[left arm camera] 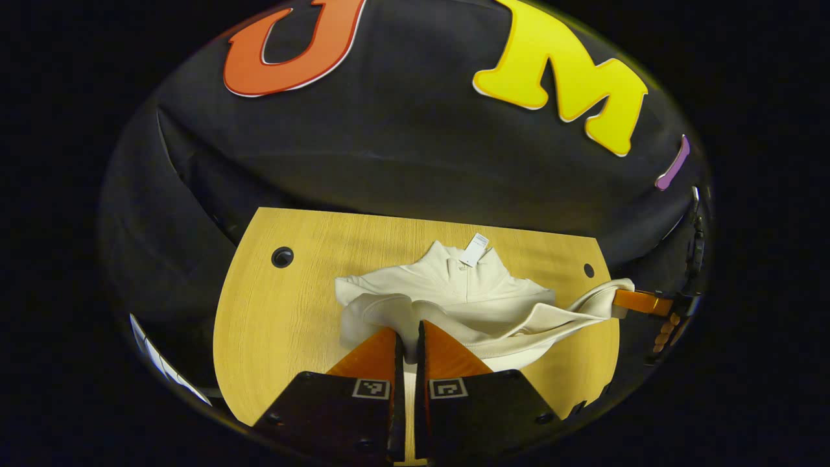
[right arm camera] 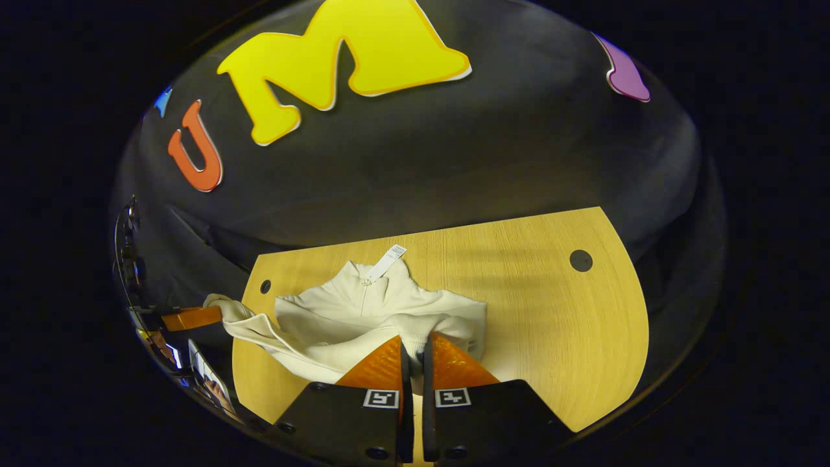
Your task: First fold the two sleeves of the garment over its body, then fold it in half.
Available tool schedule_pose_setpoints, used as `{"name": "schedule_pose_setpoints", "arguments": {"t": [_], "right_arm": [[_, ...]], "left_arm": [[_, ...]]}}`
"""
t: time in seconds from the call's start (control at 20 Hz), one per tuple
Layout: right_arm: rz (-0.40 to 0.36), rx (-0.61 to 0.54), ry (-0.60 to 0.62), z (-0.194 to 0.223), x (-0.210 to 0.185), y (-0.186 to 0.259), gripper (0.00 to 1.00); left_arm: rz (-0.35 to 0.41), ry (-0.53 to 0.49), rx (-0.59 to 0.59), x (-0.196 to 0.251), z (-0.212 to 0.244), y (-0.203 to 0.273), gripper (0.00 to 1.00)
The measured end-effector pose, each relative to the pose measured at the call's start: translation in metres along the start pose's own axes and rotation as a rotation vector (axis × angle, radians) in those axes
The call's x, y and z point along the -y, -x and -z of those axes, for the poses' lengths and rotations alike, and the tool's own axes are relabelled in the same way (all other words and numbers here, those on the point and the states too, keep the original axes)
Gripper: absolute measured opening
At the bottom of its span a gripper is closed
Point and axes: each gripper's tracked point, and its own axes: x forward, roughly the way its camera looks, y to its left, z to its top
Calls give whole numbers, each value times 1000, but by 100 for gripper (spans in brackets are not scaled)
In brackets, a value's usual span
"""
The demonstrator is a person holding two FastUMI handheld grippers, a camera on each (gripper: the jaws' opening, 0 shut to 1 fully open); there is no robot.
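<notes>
Now the left hand-held gripper [left arm camera: 408, 350] and right hand-held gripper [right arm camera: 415, 355] each pinch a sleeve [left arm camera: 376, 311]; the body [left arm camera: 467, 288] lies just up-frame, ahead of both.

Bare table [right arm camera: 551, 324] beside the garment [right arm camera: 363, 318]; booth wall close behind

A light wood-grain surface [left arm camera: 272, 311] stands in a dark booth, its far corners rounded. Near each far corner a small round black hole is set into the board: one at the left [left arm camera: 282, 257] and a smaller-looking one at the right [left arm camera: 589, 270] in the left gripper view. Behind it hangs a black cloth wall [left arm camera: 402, 143], creased and sagging in soft folds. Light falls from above, and faint shadow bands cross the wood toward its far edge [right arm camera: 519, 259].
</notes>
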Motion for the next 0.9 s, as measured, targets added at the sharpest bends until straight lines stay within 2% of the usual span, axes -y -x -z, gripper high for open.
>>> {"name": "schedule_pose_setpoints", "arguments": {"t": [0.25,0.45,0.6,0.75,0.8,0.9], "right_arm": [[21,-73,-108,4,18,-89,6],[45,-104,-156,12,30,-152,6],[63,-107,-130,16,34,-172,6],[84,-91,-116,16,36,-181,6],[86,-89,-124,15,35,-182,9],[81,-75,-143,12,34,-184,12]], "left_arm": [[-38,9,-90,-2,10,-87,8],[-53,14,-138,-13,24,-125,8],[-67,1,-154,-17,27,-156,8],[-71,0,-159,-18,31,-166,9],[-70,2,-164,-19,33,-169,10],[-71,4,-174,-20,35,-169,17]]}}
